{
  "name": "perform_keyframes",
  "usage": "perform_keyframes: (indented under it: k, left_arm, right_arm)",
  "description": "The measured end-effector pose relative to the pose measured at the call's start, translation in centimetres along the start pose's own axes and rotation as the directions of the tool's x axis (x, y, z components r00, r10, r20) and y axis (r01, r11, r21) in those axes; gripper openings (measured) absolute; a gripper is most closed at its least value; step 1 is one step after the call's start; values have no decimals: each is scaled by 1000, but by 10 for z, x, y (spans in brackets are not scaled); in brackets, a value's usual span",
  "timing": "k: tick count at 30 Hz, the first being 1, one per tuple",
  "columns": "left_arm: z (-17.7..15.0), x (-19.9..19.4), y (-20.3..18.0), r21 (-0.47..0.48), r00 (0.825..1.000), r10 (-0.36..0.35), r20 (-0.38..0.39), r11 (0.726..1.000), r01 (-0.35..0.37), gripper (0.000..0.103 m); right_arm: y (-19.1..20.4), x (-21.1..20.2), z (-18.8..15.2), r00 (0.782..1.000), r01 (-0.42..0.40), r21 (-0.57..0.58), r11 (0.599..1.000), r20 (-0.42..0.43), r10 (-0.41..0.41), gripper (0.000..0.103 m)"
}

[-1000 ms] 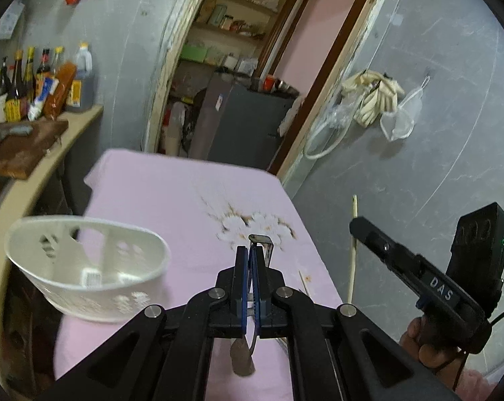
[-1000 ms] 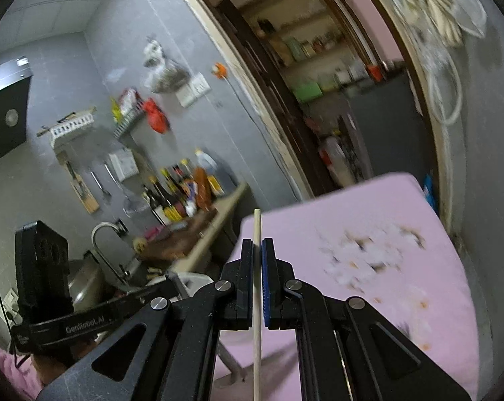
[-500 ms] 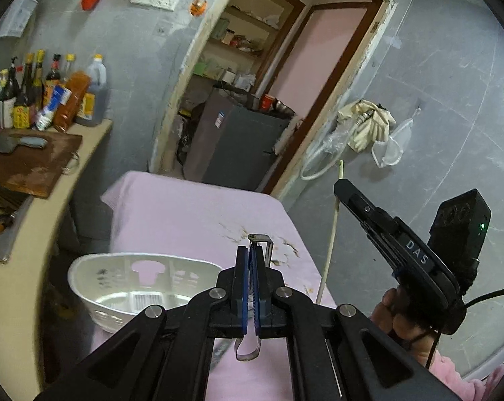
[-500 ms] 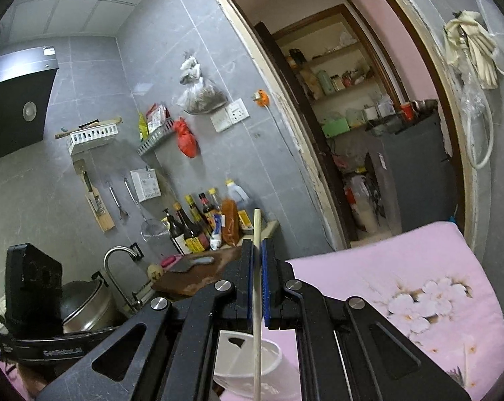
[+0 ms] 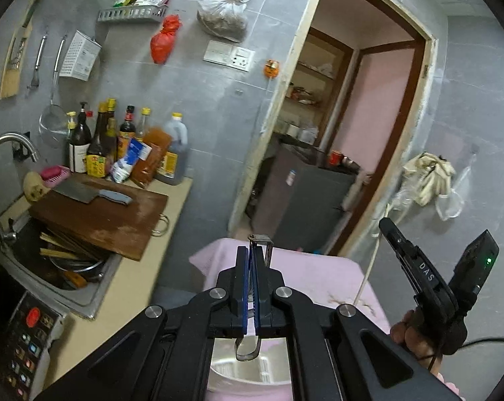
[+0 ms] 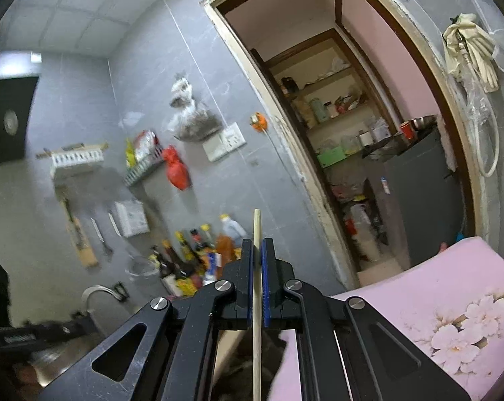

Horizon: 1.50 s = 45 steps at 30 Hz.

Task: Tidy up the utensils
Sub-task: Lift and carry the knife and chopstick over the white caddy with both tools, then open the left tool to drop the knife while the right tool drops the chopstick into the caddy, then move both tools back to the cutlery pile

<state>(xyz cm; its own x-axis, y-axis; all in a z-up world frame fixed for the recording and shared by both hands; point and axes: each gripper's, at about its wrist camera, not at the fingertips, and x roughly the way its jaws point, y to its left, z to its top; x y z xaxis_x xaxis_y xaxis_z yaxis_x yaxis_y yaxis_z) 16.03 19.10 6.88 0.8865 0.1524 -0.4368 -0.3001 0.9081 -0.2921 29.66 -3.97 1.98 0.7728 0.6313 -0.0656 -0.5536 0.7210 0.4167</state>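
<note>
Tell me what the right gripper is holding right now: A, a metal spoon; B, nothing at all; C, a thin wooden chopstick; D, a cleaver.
C: in the right wrist view the right gripper is shut on a thin pale wooden chopstick that sticks up past its fingertips.

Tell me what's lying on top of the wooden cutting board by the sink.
A cleaver lies flat on the cutting board. Its underside stays hidden, apart from utensils in the sink.

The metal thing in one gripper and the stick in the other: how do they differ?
The metal utensil in the left gripper is grey, flat and bent into loops; the wooden chopstick in the right gripper is pale, thin and straight. Both are clamped upright between shut blue pads.
</note>
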Motion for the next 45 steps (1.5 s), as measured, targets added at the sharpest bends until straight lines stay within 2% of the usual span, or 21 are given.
perform_keyframes:
  k: [8,17,24,26,28,30,32,35,36,38,43,45]
  left_arm:
    - [-30,42,2,35,999,16,-43,999,-15,2]
    - [-53,61,-6,83,993,8,-115,997,1,3]
    - [-57,61,-2,40,978,-41,-205,998,50,7]
    - [-60,59,-1,33,976,-44,-211,998,52,13]
    - [-61,53,-2,25,980,-49,-194,998,55,35]
    - [-62,47,-3,9,984,-55,-171,998,57,52]
    - [-62,41,-5,-7,987,-60,-147,998,59,55]
    - [-61,36,-13,-15,989,-56,-137,998,55,57]
    - [-60,34,-18,-14,990,-57,-126,998,55,60]
    - [-60,29,-26,-10,994,-55,-98,998,55,71]
    - [-64,18,-58,1,998,-54,-24,999,54,95]
    - [-71,13,-74,18,999,-50,10,999,49,99]
  right_arm:
    - [-2,17,-27,997,50,-102,994,-47,-55,4]
    - [-20,10,-41,995,34,-92,995,-89,-42,5]
    - [-29,1,-48,989,15,-80,997,-148,-26,5]
    - [-31,-3,-49,987,10,-80,997,-157,-22,6]
    - [-34,-6,-49,985,4,-74,997,-170,-16,9]
    - [-37,-13,-47,984,-1,-63,998,-176,-11,15]
    - [-40,-21,-43,985,1,-61,998,-173,-12,27]
    - [-43,-40,-34,988,8,-65,998,-156,-18,40]
    - [-45,-48,-30,988,12,-73,997,-149,-23,42]
    - [-48,-63,-22,990,26,-88,996,-137,-38,54]
    - [-63,-104,0,990,74,-117,990,-108,-86,72]
    - [-70,-121,8,989,96,-135,986,-96,-110,76]
